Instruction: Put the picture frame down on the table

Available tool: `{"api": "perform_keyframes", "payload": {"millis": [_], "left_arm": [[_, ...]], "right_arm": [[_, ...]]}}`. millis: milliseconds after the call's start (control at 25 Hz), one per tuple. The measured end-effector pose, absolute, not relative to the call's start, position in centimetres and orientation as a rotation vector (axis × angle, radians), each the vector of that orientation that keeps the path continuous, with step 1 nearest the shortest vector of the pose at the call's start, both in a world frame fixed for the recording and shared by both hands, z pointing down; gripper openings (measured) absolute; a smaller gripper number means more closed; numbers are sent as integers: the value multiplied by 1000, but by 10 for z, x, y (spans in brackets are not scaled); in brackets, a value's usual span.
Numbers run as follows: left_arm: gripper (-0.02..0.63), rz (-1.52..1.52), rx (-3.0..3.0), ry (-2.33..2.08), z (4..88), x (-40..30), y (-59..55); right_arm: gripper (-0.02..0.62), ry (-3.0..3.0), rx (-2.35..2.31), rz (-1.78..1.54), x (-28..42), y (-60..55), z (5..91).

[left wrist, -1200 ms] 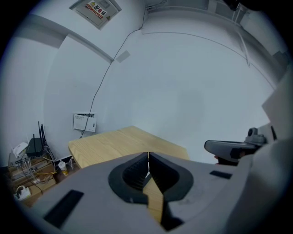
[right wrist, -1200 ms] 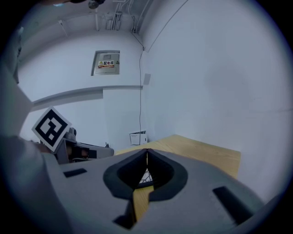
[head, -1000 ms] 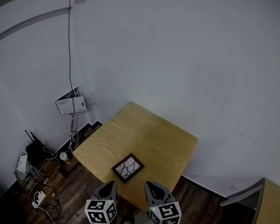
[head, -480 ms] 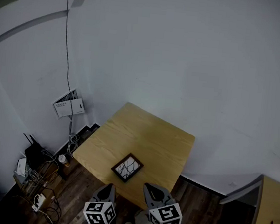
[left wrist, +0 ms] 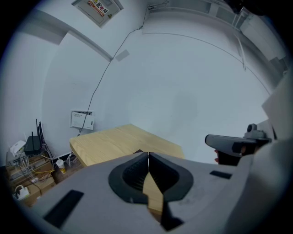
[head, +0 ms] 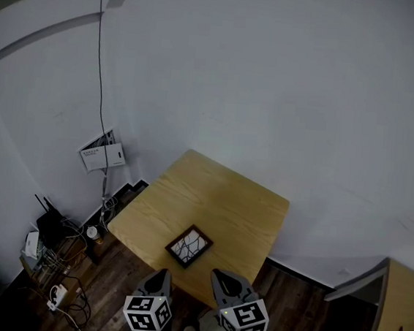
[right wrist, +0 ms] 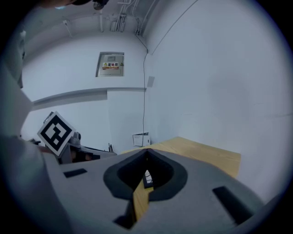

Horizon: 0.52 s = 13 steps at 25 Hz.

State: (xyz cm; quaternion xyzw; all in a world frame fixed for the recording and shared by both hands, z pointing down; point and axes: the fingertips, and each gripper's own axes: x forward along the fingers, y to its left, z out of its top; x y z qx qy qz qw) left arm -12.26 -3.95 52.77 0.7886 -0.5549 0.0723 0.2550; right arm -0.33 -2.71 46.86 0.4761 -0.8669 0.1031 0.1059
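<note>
The picture frame [head: 189,247] lies flat on the table [head: 218,195], near its front edge. My left tongs [head: 163,275] and right tongs [head: 220,277] hang short of it, both closed and empty. I judge the task done; next I need only keep clear.

The right gripper [right wrist: 147,151] has its jaws closed tip to tip, nothing held between them. Through the hollow below the tips shows the wooden table [right wrist: 206,155] — and lying flat on it, the dark picture frame [right wrist: 146,178]. A framed sign [right wrist: 112,64] hangs on the white wall beyond.
</note>
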Motion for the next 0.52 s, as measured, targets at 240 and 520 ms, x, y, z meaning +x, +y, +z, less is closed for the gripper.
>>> {"api": "perform_keyframes", "payload": {"millis": [240, 520], "left_arm": [[8, 197, 2135, -1502, 529, -123, -41], [5, 192, 2117, -1503, 531, -124, -42]], "right_arm": [[0, -2558, 1399, 308, -5, -29, 467], [0, -2562, 1389, 297, -6, -29, 469]]}}
